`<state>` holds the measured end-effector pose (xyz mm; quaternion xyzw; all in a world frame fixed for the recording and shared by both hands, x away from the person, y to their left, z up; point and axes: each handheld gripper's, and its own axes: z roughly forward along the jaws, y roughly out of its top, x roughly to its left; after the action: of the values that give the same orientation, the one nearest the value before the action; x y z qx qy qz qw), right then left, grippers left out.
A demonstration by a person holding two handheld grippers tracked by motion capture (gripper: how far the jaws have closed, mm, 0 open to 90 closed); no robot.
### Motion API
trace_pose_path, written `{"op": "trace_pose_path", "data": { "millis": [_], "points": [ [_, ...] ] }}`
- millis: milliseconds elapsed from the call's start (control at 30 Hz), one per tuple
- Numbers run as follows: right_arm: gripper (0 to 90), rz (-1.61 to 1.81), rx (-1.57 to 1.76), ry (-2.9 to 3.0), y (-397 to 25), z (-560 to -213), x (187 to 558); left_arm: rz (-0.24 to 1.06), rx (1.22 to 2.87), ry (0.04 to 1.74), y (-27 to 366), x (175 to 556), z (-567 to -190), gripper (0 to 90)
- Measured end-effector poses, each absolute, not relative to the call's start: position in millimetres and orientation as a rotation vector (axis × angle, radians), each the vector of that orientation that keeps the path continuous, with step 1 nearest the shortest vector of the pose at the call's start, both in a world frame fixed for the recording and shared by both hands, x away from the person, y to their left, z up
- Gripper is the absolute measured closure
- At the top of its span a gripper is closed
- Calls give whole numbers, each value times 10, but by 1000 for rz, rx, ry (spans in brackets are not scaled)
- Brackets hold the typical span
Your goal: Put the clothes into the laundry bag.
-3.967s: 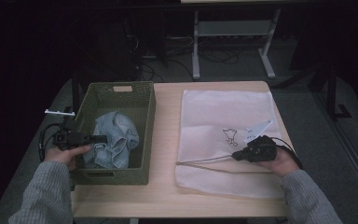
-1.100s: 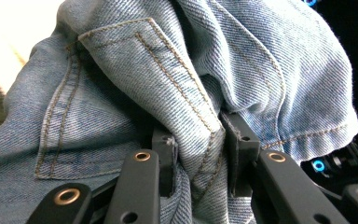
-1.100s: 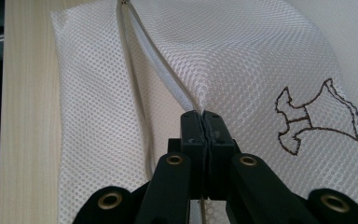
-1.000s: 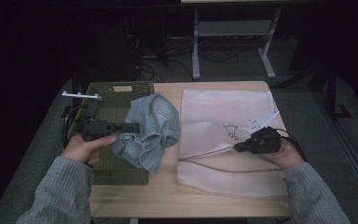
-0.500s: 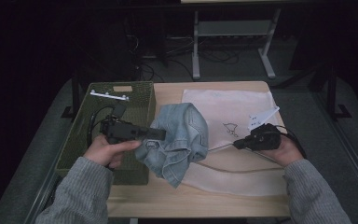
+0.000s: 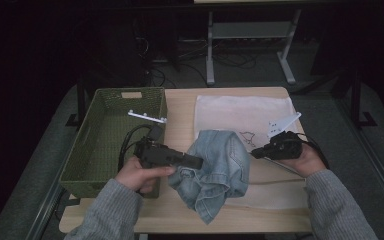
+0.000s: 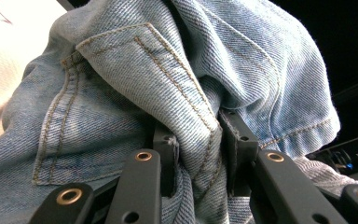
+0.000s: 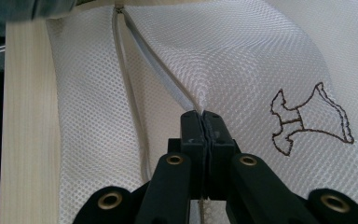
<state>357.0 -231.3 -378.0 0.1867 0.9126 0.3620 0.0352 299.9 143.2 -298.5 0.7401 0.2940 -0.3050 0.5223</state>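
A light-blue denim garment point(image 6: 215, 170) hangs bunched over the table's front middle, overlapping the left edge of a white mesh laundry bag point(image 6: 240, 112). My left gripper point(image 6: 199, 162) is shut on a folded denim seam point(image 7: 193, 135). The bag lies flat at the right, with a small dress outline point(image 8: 307, 119) stitched on it. My right gripper point(image 6: 254, 153) is shut on the bag's upper mesh layer point(image 8: 203, 105) at its zippered opening point(image 8: 130, 93), lifting that edge slightly off the table.
A green woven basket point(image 6: 111, 140) stands on the left of the wooden table point(image 6: 180, 107), with a white strip lying on its right rim. The table's front edge runs just below the hanging denim. Dark floor and a metal frame lie beyond the far edge.
My left gripper has carried the denim up out of the basket and rightward to the bag's opening. My right gripper stayed on the bag's edge, shifting slightly.
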Motion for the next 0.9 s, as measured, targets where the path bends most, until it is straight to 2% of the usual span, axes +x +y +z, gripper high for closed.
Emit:
{"op": "trace_pose_path", "data": {
  "millis": [900],
  "points": [
    [881,1089,559,2807,-2278,-3616,3609,-920,1858,518,609,2830,-3464,709]
  ]
}}
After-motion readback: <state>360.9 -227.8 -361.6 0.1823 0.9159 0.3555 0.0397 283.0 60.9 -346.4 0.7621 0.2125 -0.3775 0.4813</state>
